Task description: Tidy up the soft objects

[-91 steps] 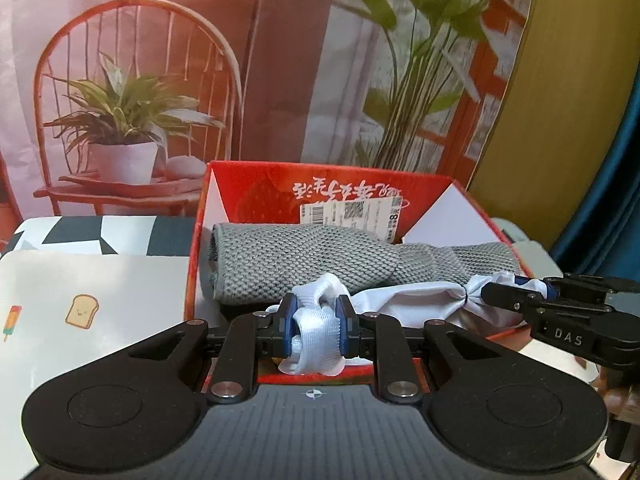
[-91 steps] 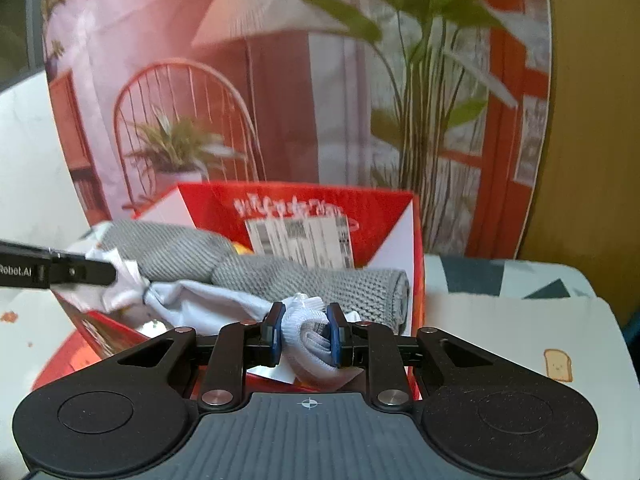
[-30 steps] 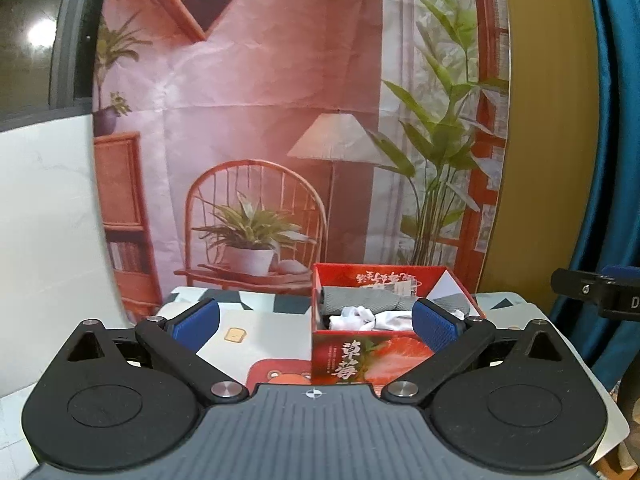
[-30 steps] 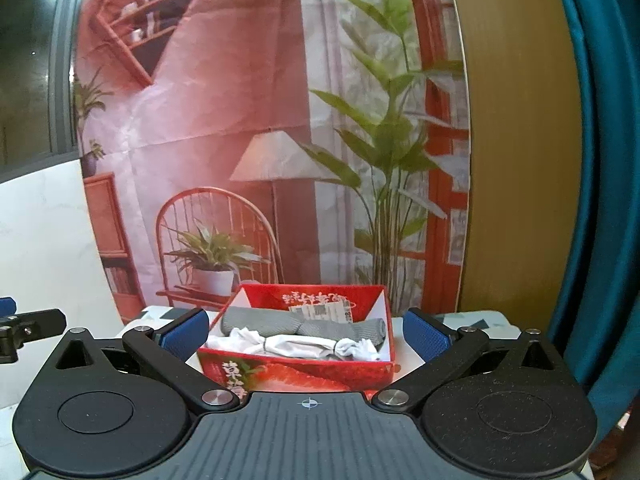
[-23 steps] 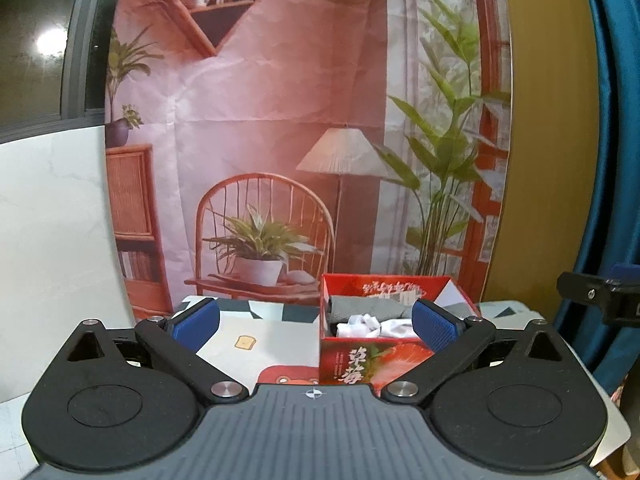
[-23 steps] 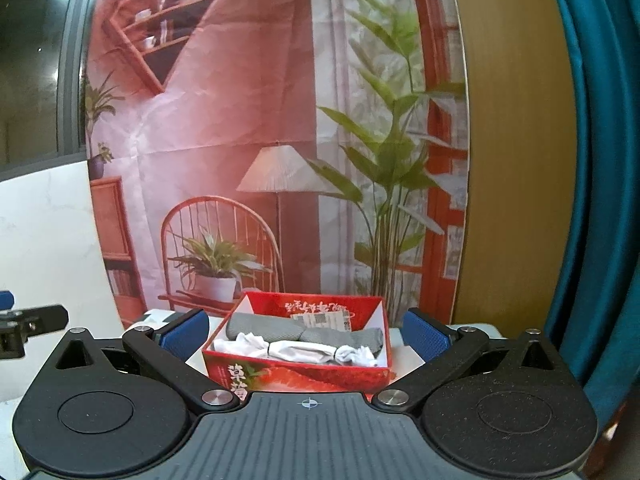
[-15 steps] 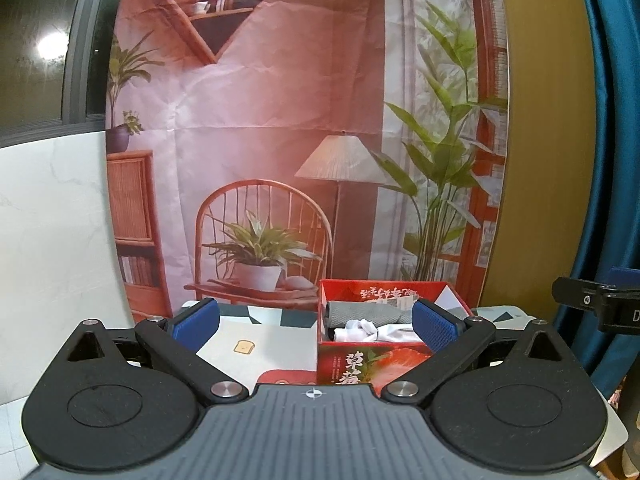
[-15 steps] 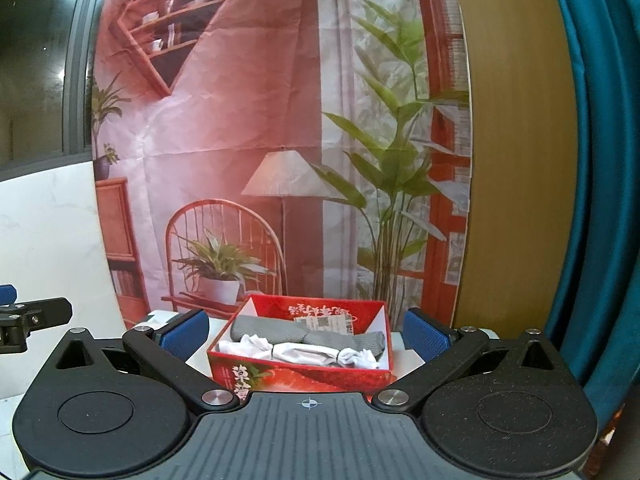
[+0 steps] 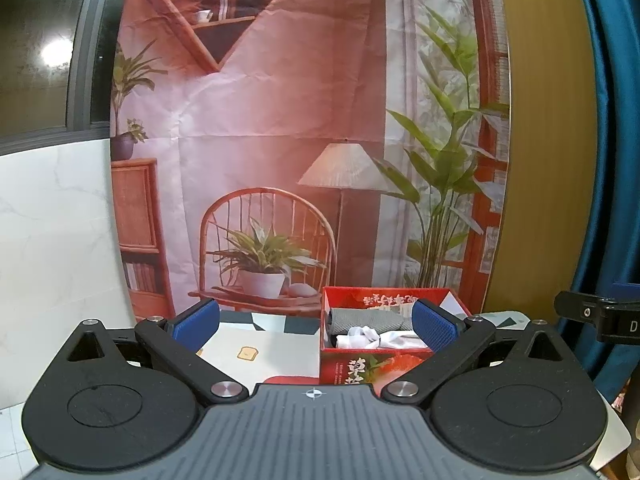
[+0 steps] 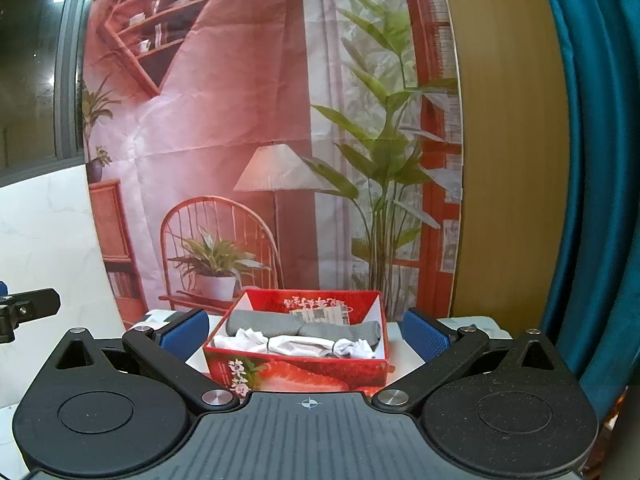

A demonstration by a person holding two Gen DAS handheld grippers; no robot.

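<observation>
A red strawberry-print box (image 10: 288, 374) (image 9: 352, 368) stands on the table ahead of both grippers. Inside it lie a rolled grey knit cloth (image 10: 276, 325) (image 9: 360, 320) at the back and a twisted white cloth (image 10: 304, 345) (image 9: 380, 338) in front of it. My right gripper (image 10: 304, 334) is open and empty, held back from the box with its blue pads (image 10: 422, 334) wide apart. My left gripper (image 9: 316, 324) is open and empty too, left of the box and well short of it. The right gripper's tip (image 9: 600, 316) shows at the left wrist view's right edge.
A patterned mat (image 9: 260, 348) with a toast picture covers the table left of the box. A printed backdrop (image 10: 248, 128) of a chair, lamp and plants hangs just behind. A blue curtain (image 10: 592, 200) is at the right, a white marble wall (image 9: 52, 240) at the left.
Three seconds ago both grippers were shut on the ends of the white cloth over the box. They have since let it go, opened wide and pulled back and up.
</observation>
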